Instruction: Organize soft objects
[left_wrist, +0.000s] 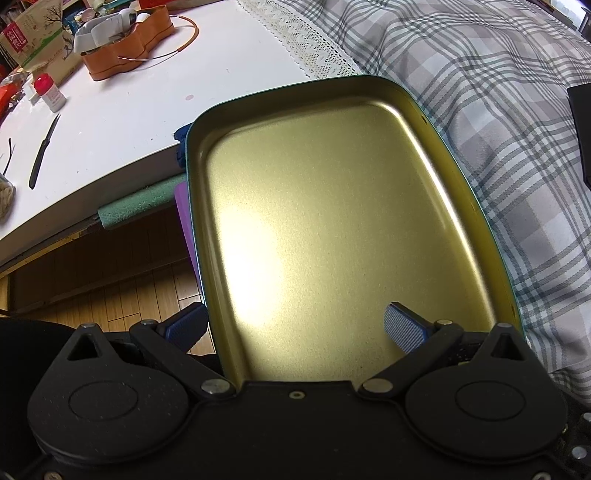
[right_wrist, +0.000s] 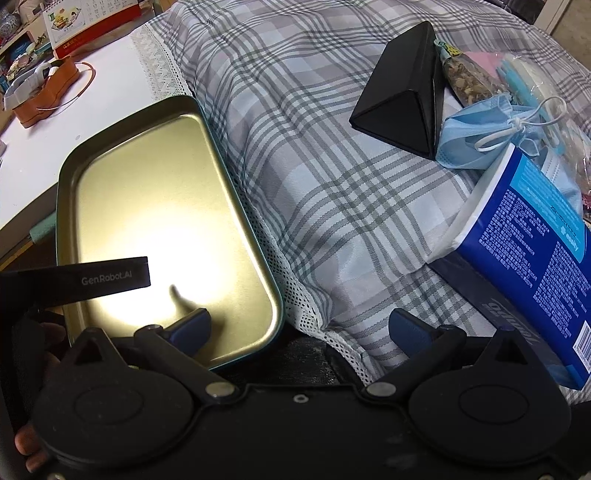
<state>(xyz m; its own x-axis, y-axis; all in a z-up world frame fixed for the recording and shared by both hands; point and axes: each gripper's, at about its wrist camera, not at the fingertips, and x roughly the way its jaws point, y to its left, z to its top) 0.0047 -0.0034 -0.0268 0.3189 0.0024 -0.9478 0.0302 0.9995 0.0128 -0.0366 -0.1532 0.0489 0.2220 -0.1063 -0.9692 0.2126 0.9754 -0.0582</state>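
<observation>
An empty gold tin tray (left_wrist: 332, 221) with a teal outside rests against the plaid cushion (left_wrist: 498, 110). My left gripper (left_wrist: 295, 326) is open. Its left finger (left_wrist: 184, 326) is outside the tin's left wall and its right finger (left_wrist: 404, 326) is over the tin's floor. In the right wrist view the tin tray (right_wrist: 166, 206) lies at the left. My right gripper (right_wrist: 301, 328) is open over the tin's near corner and the cushion's (right_wrist: 332, 184) lace edge, holding nothing. A crumpled blue face mask (right_wrist: 480, 136) and a blue tissue pack (right_wrist: 535, 266) lie on the cushion to the right.
A black triangular case (right_wrist: 402, 99), a sachet of dried bits (right_wrist: 469, 77) and a clear bag (right_wrist: 524, 66) sit at the cushion's far right. The white table (left_wrist: 147, 110) carries an orange tray (left_wrist: 125, 48), a red-capped bottle (left_wrist: 50, 92) and a black knife (left_wrist: 42, 155). Wooden floor (left_wrist: 110, 295) lies below.
</observation>
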